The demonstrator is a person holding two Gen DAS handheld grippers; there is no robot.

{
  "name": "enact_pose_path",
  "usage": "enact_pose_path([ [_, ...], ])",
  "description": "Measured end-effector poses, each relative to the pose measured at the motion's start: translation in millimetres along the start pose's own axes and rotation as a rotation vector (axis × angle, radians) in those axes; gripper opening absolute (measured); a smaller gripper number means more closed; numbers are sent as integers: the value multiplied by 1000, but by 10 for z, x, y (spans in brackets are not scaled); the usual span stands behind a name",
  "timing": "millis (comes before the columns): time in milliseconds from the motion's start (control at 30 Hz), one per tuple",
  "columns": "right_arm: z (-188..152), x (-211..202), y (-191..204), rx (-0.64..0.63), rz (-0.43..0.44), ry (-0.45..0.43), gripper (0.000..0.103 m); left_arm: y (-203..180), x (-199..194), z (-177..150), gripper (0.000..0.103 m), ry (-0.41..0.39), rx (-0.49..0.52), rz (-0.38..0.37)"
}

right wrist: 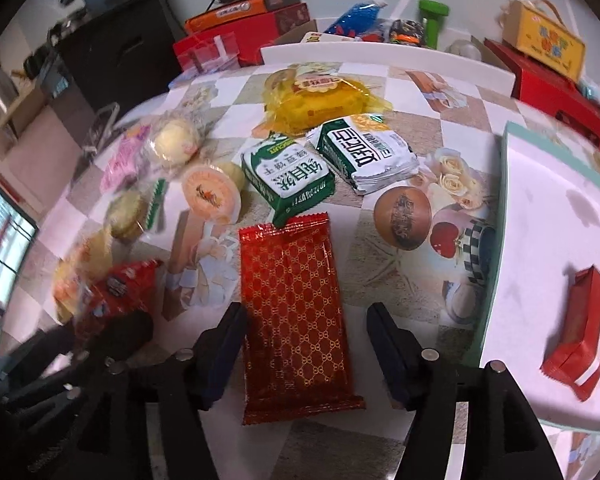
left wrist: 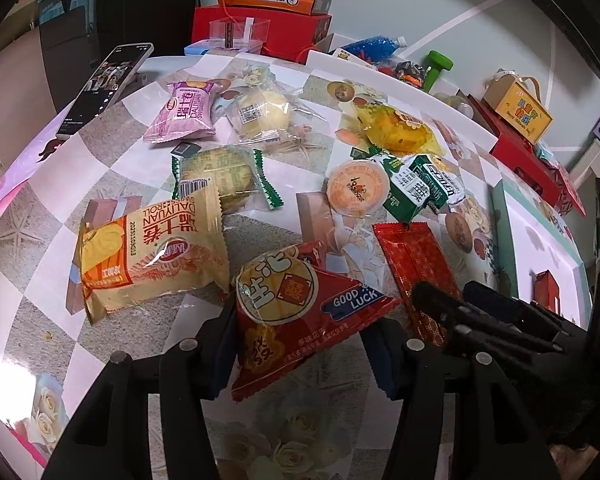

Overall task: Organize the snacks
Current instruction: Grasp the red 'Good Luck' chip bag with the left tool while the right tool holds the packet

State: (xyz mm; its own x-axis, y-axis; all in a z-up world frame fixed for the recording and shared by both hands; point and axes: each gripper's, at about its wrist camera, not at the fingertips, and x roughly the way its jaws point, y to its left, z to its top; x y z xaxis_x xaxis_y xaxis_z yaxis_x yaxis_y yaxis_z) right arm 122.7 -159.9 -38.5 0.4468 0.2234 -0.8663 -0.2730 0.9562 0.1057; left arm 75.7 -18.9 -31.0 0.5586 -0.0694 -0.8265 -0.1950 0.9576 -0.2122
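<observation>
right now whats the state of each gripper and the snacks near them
left gripper: closed on the red peanut packet, pads touching its sides
right gripper: open, straddling the red patterned packet, not pressing it
red patterned packet: flat on the table, sealed
jelly cup: lid on
small red pack: lying in the white tray

The worktop (right wrist: 380,264) wears a checked cloth of white and sandy squares printed with cream roses. The flat packet (right wrist: 300,316) is red with a gold lattice; left of it, the triangular pouch (left wrist: 300,304) is red, with a yellow disc and a blue band. Beyond the flat packet, two sachets (right wrist: 288,178) are green and white, and a wrapper (right wrist: 320,100) is clear yellow.
</observation>
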Motion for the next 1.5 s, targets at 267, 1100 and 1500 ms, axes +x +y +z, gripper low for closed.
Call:
enact_pose_path([
  [267, -13, 68, 92, -87, -98, 2, 71, 79, 27, 13, 58, 11, -16, -13],
  [1100, 10, -11, -73, 0, -92, 9, 51, 85, 99, 6, 46, 47, -19, -51],
  [1500, -23, -30, -130, 1, -55, 17, 51, 124, -218, 136, 80, -9, -96, -110],
])
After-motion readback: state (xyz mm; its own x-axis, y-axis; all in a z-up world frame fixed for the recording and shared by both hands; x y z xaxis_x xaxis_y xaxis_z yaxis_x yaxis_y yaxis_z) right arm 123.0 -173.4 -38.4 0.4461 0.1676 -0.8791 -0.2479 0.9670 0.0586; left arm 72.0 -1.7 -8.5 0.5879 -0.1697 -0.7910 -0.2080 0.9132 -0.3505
